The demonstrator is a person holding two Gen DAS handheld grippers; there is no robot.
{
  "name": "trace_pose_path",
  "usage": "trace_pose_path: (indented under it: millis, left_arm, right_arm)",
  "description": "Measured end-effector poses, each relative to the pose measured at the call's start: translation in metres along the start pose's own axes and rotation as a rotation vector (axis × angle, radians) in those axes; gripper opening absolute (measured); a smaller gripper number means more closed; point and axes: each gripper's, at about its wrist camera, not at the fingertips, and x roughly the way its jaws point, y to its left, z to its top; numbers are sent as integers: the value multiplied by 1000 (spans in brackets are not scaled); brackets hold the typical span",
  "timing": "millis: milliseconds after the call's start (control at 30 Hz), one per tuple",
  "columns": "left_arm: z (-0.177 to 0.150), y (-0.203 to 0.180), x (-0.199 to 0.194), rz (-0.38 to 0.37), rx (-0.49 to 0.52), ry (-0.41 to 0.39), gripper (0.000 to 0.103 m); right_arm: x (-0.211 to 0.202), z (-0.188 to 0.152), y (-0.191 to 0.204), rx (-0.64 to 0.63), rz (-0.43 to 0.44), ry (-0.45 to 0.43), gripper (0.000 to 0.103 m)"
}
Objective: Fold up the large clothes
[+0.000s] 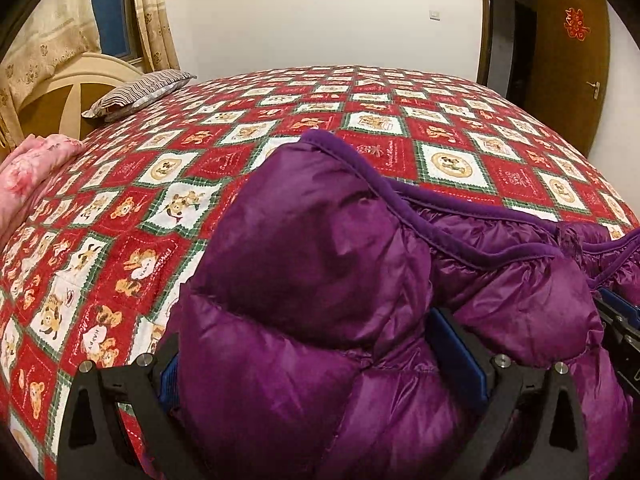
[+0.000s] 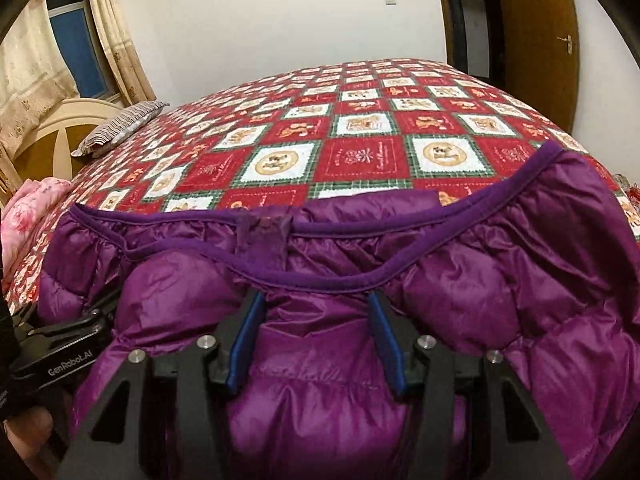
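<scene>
A purple puffy down jacket [image 1: 320,240] lies bunched at the near edge of a bed with a red, white and green patchwork spread [image 1: 200,168]. My left gripper [image 1: 316,360] is shut on a thick fold of it, and its blue pads [image 1: 460,352] press in from both sides. The jacket's darker purple trim [image 2: 320,276] runs across just beyond my right gripper [image 2: 316,336], which is shut on the padded fabric below that trim. Each gripper shows in the other's view: the right one [image 1: 620,320] at the right edge, the left one [image 2: 68,340] at the left edge.
A striped pillow [image 1: 140,92] and a pink quilt [image 1: 32,172] lie at the bed's left end by a cream headboard [image 1: 60,92]. Curtains [image 2: 112,40] hang behind. A brown door [image 1: 572,60] stands at the far right beyond the bed.
</scene>
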Motion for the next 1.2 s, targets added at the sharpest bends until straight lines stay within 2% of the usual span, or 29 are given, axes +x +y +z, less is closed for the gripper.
trace_pose_path:
  millis: [300,767,967,1067,1167,1200]
  left_arm:
    - [0,0,4,10,3,11,102]
    - [-1,0,7,15,7,18,102]
    - [2,-1,7,23,28,46,102]
    - [2,3,-14,60,34,53,102]
    - [-15,10,-55,-11,33,2,102]
    - [-25,11,-65,-11,37,-11,102]
  right_arm:
    - [10,1,8,-42,-59,31,58]
    - [14,0,12,-64,-85,45,59]
    - [16,2,16,-90,-109,62,60]
    - [5,3,17,-110,-108,75,62]
    - [-34,-7,20,-97,-113,21,63]
    - [-53,-17,24,-108,-122,-4,64]
